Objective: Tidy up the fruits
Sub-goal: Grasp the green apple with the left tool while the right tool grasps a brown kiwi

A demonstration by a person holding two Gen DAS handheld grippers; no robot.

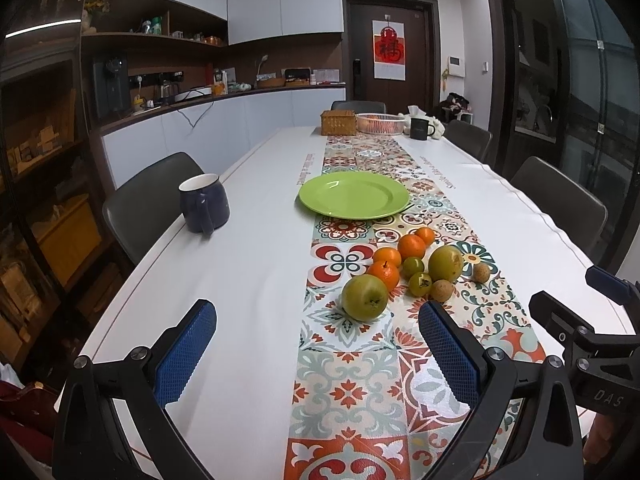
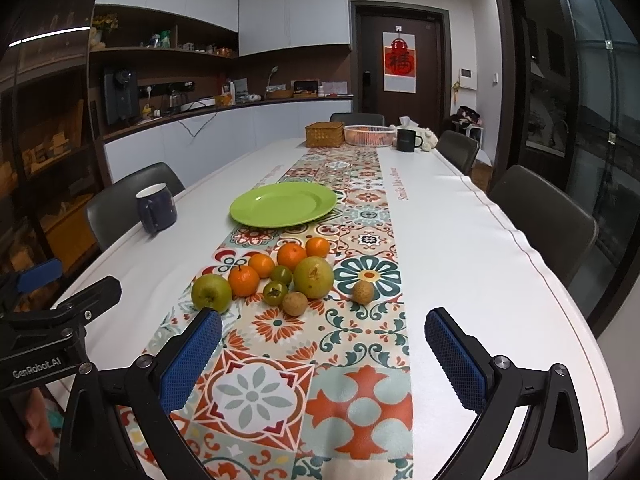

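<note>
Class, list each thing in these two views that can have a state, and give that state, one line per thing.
Left gripper: open, empty.
Right gripper: open, empty.
Green plate: empty, flat on the runner.
Blue mug: upright, contents hidden.
Black mug: upright.
Wicker box: lid shut.
Fruits: loose in a cluster on the runner, none on the plate.

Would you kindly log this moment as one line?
left gripper open | right gripper open | fruits on runner | green plate bare
</note>
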